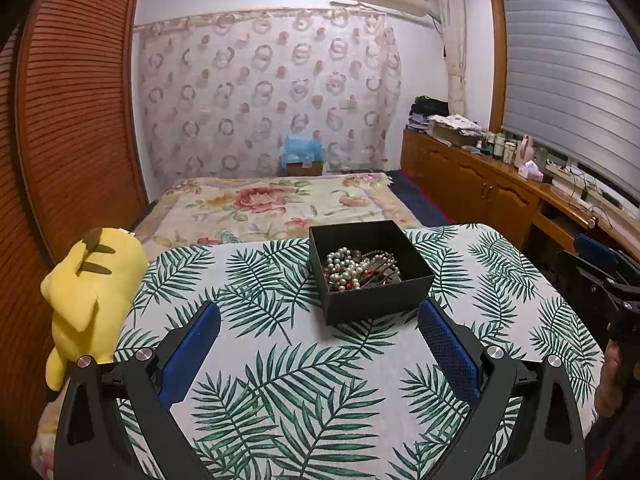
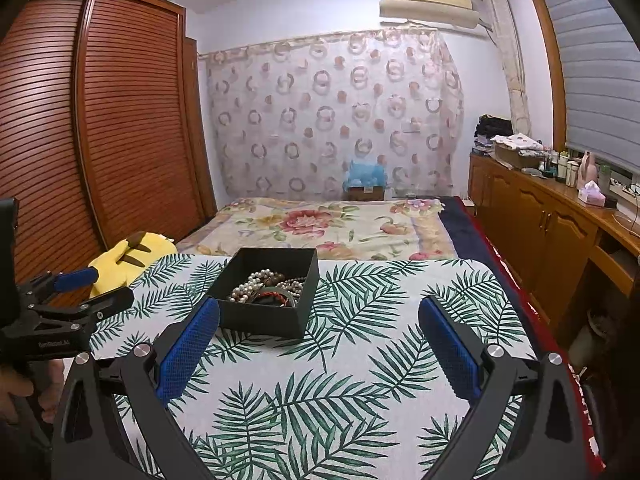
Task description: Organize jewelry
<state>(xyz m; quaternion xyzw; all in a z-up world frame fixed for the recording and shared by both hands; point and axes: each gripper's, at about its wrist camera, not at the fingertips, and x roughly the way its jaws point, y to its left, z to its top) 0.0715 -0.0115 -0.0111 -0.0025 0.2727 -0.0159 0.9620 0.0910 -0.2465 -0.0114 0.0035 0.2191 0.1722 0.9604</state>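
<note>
A counter (image 1: 360, 380) covered in a palm-leaf cloth carries a black box (image 1: 370, 304) with no lid on it, standing ahead of both grippers. In the left wrist view the box sits beyond the fingertips, nearer the right-hand finger; in the right wrist view it sits just past the left-hand finger. The left gripper (image 1: 319, 312) and the right gripper (image 2: 319, 308) both hover above the cloth with fingers spread wide and nothing between them. The jewelry (image 1: 360, 268), a tangle of pearl strands with darker beads and a red cord bracelet, lies heaped inside the box, and none is visible on the cloth. A yellow plush toy (image 1: 88, 292) lies off the counter's edge, outside the left gripper's left-hand finger. The scene fits either pieces waiting to be lifted out and sorted, or pieces already gathered into the box; which stage applies cannot be settled here.
</note>
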